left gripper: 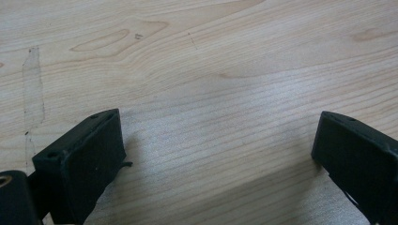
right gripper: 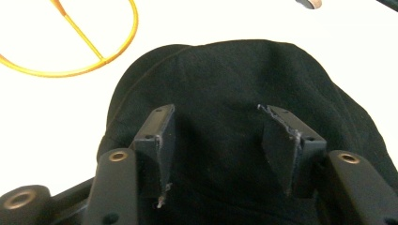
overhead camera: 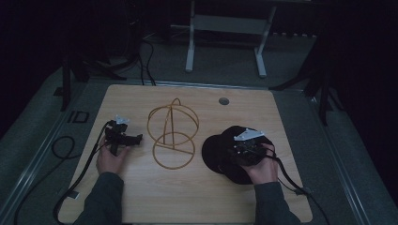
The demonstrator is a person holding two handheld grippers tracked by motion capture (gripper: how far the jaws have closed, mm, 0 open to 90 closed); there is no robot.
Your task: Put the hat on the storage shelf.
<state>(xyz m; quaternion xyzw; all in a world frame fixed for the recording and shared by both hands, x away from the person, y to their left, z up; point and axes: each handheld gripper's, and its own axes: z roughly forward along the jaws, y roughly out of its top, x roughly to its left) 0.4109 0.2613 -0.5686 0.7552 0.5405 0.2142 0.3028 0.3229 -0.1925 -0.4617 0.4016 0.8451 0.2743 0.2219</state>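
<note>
Resting on the wooden bench (overhead camera: 141, 197), the left hand-held gripper (overhead camera: 123, 137) has its jaws spread wide over bare wood; past the wire hat stand (overhead camera: 172, 134), the right hand-held gripper (right gripper: 218, 136) hovers spread over the black cap (right gripper: 225, 75).

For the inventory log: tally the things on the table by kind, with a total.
Black cap: 1
Gold wire hat stand: 1
Handheld grippers: 2, left gripper and right gripper
Total: 4
</note>
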